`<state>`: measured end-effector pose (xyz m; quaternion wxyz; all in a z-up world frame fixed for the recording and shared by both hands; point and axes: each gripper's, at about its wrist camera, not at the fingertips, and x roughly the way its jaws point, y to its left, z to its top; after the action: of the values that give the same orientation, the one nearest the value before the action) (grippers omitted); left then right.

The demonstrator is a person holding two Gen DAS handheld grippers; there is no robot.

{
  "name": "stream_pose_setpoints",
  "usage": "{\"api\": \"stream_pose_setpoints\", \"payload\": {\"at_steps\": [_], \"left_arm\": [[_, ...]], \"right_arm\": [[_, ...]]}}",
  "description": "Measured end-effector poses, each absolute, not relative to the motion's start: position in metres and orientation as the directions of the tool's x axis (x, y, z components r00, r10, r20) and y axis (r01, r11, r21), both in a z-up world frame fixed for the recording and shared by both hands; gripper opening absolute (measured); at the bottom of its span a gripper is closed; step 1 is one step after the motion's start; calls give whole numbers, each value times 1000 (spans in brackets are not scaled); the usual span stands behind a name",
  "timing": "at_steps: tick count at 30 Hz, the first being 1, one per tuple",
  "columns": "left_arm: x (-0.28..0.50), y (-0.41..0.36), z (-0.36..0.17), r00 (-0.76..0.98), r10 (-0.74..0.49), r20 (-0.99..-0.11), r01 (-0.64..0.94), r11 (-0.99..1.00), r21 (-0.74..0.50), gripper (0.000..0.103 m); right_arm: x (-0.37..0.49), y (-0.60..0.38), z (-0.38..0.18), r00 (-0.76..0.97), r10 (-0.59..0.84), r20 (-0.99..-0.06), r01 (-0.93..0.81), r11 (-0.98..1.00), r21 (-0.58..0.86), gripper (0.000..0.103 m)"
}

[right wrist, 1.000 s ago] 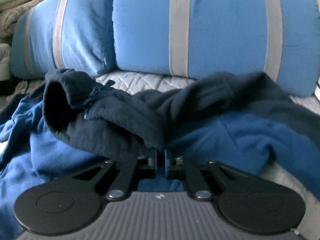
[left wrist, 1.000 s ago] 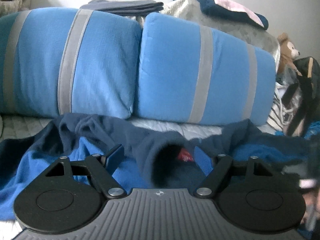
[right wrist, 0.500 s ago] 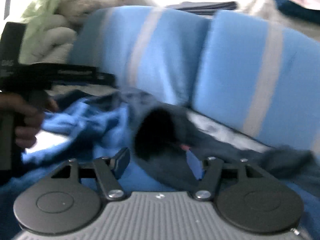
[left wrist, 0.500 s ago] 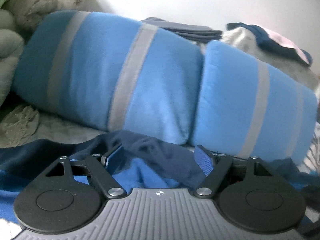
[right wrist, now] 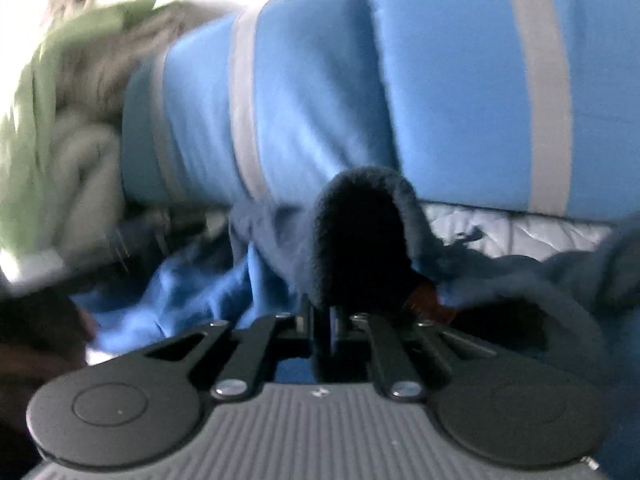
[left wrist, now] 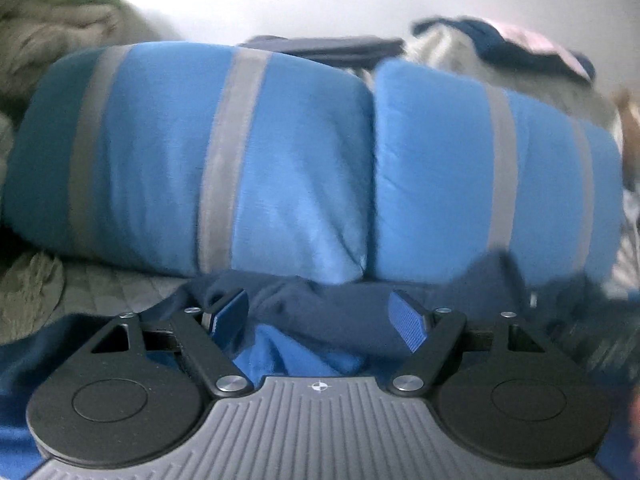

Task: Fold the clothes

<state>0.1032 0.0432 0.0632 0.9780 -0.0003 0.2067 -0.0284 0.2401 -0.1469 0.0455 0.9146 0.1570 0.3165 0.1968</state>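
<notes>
A navy and bright blue fleece garment [left wrist: 332,312] lies crumpled on the bed in front of two blue pillows. My left gripper [left wrist: 320,316] is open, its blue pads [left wrist: 230,312] spread over the rumpled navy fabric and holding nothing. My right gripper [right wrist: 322,320] is shut on the navy edge of the garment [right wrist: 360,240], just below a dark round sleeve or collar opening that stands up in front of it. A small red tag [right wrist: 430,300] shows beside that opening.
Two blue pillows with grey stripes [left wrist: 224,160] [right wrist: 460,80] lean along the back. Grey and green blankets [right wrist: 60,92] are piled at the left, folded clothes [left wrist: 500,40] lie behind the pillows. A quilted bed cover [right wrist: 520,232] shows under the garment.
My right gripper was shut, opened half a second ago, and has shut again on the navy edge by the opening. My left gripper stayed open and swung left, then back toward the pillows.
</notes>
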Motion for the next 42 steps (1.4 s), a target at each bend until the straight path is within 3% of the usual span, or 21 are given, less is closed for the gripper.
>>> {"api": "stream_pose_setpoints", "payload": {"at_steps": [5, 11, 15, 23, 25, 26, 27, 29, 32, 36, 38, 42], "left_arm": [[102, 11, 48, 899, -131, -418, 213, 965, 155, 77], [72, -40, 26, 948, -126, -291, 289, 723, 627, 77], [65, -58, 1, 955, -105, -276, 288, 545, 788, 75], [58, -75, -33, 962, -87, -258, 272, 346, 898, 23], [58, -76, -41, 966, -75, -247, 258, 322, 911, 18], [58, -75, -41, 966, -72, -248, 258, 332, 907, 17], [59, -74, -38, 966, -69, -251, 259, 353, 899, 16], [62, -70, -29, 964, -61, -260, 261, 423, 868, 16], [72, -60, -9, 951, -51, -304, 276, 576, 769, 15], [97, -35, 16, 907, -50, -418, 280, 813, 510, 14], [112, -14, 24, 859, -82, -505, 259, 921, 291, 14], [139, 35, 24, 754, -210, -622, 129, 977, -172, 14]], "right_arm": [[227, -176, 61, 714, 529, -458, -265, 810, 523, 7], [213, -174, 66, 689, 547, -475, -310, 815, 489, 7], [204, -167, 65, 666, 545, -509, -348, 831, 434, 7], [192, -154, 61, 621, 550, -558, -414, 835, 362, 7], [192, -154, 59, 617, 559, -555, -425, 829, 363, 8], [191, -155, 59, 617, 567, -546, -435, 824, 364, 14], [191, -157, 60, 616, 579, -534, -444, 815, 372, 16], [192, -174, 68, 639, 608, -471, -447, 792, 415, 52], [191, -213, 82, 758, 544, -359, -366, 811, 456, 82], [186, -259, 87, 918, 229, -325, -110, 932, 346, 84], [192, -269, 75, 915, 54, -399, 53, 966, 252, 85], [209, -272, 50, 845, -97, -527, 177, 979, 104, 85]]}}
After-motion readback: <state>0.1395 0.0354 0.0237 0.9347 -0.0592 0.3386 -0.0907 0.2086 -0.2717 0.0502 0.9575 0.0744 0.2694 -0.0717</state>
